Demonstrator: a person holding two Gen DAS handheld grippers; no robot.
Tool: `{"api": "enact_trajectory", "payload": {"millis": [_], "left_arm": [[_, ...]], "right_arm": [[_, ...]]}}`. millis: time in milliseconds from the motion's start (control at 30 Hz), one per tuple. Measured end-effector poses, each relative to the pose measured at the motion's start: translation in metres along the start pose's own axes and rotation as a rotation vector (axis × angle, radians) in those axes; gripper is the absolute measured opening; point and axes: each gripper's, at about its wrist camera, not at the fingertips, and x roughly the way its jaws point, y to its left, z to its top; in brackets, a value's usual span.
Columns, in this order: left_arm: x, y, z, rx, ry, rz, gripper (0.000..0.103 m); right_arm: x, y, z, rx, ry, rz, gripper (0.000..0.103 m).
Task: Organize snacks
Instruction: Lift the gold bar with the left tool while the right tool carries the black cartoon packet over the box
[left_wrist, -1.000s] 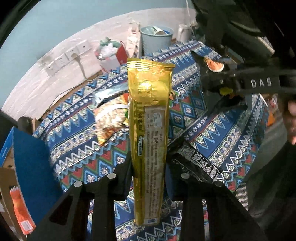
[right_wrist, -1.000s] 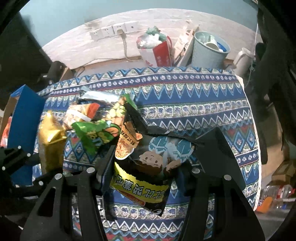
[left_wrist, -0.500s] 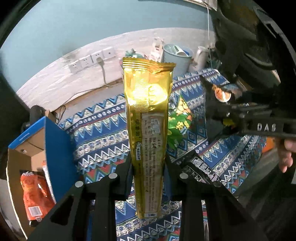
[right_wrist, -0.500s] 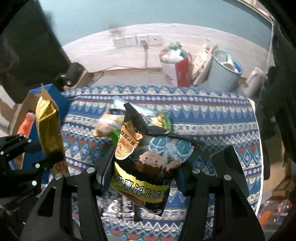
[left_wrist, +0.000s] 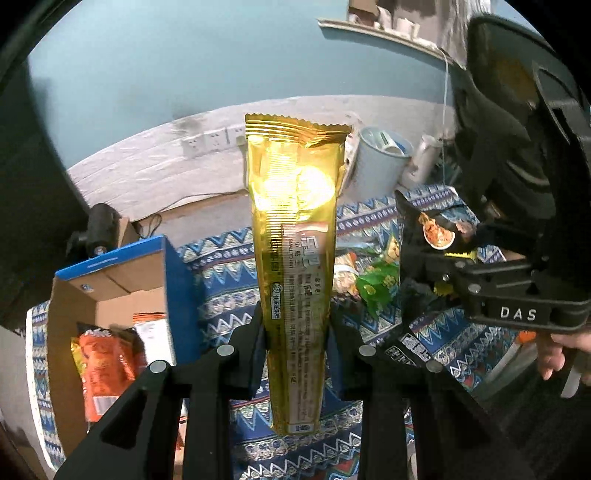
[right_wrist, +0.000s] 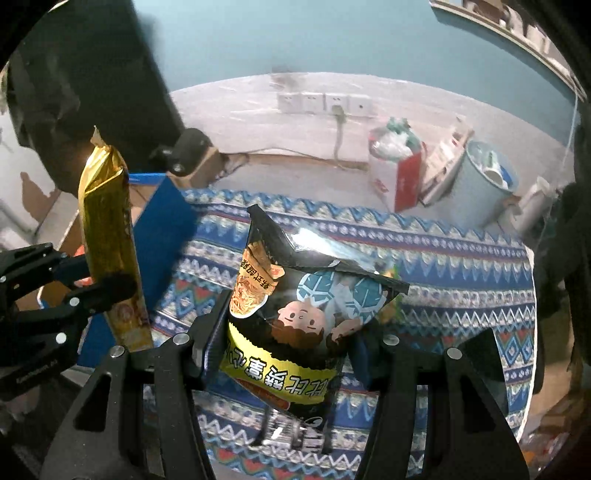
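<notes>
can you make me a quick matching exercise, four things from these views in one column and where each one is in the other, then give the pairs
Things:
1. gold packet
2. black noodle bag
3. orange packet
4. green packet

Places:
A. lying on the patterned cloth
B. held in the right gripper
C. inside the blue cardboard box
D. held in the left gripper

Pairs: 1-D, 2-B, 3-C, 4-A

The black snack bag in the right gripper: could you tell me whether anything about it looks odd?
The black snack bag is held upside down in the right gripper: its yellow band of printed characters reads inverted. Its upper edge is creased and folded over. No tear or spill is visible.
</notes>
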Motion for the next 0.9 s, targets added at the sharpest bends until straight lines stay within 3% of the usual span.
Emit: {"api": "enact_trajectory", "payload": {"millis": [433, 900], "left_arm": [[-0.045, 0.038, -0.002, -0.079, -0.091, 0.022, 0.029], [-0.074, 0.097, -0.015, -0.158, -0.131, 0.091, 0.029]], "right_arm": [[-0.008, 0.055, 0.022, -0.071, -0.045, 0.07, 0.056], [0.01, 0.115, 0.047, -0.129, -0.061, 0.109, 0.056]]}}
